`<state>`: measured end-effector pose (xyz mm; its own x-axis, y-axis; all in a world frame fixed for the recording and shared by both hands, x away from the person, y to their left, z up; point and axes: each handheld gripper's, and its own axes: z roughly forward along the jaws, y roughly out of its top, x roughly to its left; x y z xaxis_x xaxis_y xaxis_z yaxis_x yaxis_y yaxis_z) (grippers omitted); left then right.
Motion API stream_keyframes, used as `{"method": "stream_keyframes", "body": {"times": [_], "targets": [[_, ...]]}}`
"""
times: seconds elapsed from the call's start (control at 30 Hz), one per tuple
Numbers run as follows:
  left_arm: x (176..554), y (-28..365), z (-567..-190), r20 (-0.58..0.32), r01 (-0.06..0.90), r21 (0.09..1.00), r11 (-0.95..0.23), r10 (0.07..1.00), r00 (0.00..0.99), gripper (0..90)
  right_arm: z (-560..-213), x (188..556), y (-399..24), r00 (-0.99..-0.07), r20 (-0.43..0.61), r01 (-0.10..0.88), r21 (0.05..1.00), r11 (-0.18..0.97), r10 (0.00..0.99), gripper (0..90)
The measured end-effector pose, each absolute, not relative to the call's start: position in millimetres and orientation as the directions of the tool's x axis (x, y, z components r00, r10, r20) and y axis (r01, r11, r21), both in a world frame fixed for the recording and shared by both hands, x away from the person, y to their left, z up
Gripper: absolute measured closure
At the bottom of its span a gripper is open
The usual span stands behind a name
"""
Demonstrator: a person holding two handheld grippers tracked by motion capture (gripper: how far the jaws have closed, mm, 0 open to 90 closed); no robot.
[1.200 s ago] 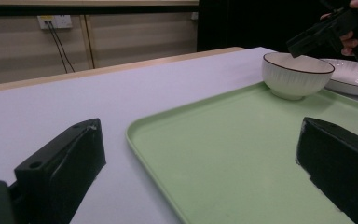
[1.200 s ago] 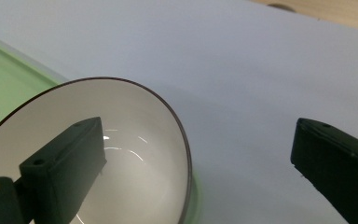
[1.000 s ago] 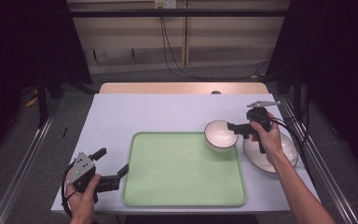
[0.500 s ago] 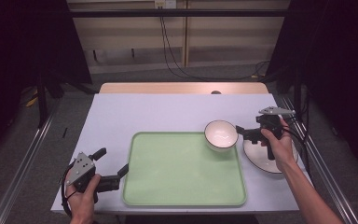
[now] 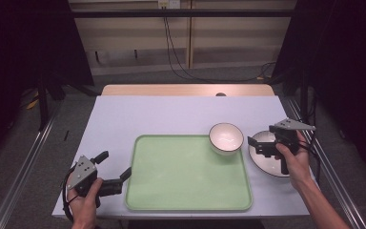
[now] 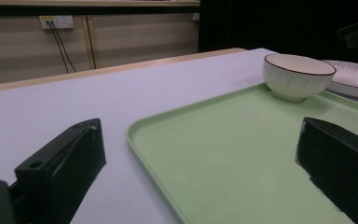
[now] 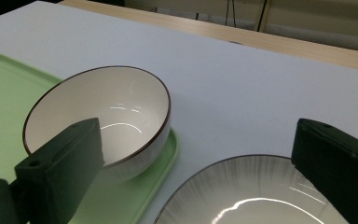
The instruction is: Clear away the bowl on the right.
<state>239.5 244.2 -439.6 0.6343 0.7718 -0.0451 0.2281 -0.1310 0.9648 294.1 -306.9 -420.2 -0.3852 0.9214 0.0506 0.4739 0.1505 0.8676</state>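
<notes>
Glazed ceramic, so the plate (image 5: 271, 157) is judged rigid, fairly heavy for its size, slick and chip-prone. It lies flat on the white bench (image 5: 171, 114) at the right of the high view, just beside the right edge of the green tray (image 5: 186, 176), apart from it as far as can be told.

The right claw (image 5: 259, 145) is held over the plate's left part, jaws wide apart, nothing gripped. In the right gripper view the plate's rim (image 7: 242, 161) is seen between the two jaws, lower centre of the frame.

The white bowl (image 5: 226, 138) is seated on the tray's upper right corner, overhanging the raised lip slightly, near the plate. Clearance on that side looks tight.

Suggested hold: the thin raised rim on the near-left side, one jaw above and one below, pinched firmly. A flat-lying plate offers little gap underneath, so a slight tilt is probably needed first. Slip risk on the glaze is judged high; a slow lift is advised.

The left claw (image 5: 116, 174) is parked at the lower left, beside the tray's left edge, jaws open, empty.
</notes>
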Motion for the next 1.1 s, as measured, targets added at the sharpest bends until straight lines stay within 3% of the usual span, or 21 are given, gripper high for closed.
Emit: {"method": "stream_keyframes", "body": {"times": [1.1], "targets": [[238,240,-440,-0.054,0.227,0.966,-0.12,0.77,0.636,1.4,-420,198,-307,-0.381,0.03,0.41,0.902,0.14,0.924,3.7]]}}
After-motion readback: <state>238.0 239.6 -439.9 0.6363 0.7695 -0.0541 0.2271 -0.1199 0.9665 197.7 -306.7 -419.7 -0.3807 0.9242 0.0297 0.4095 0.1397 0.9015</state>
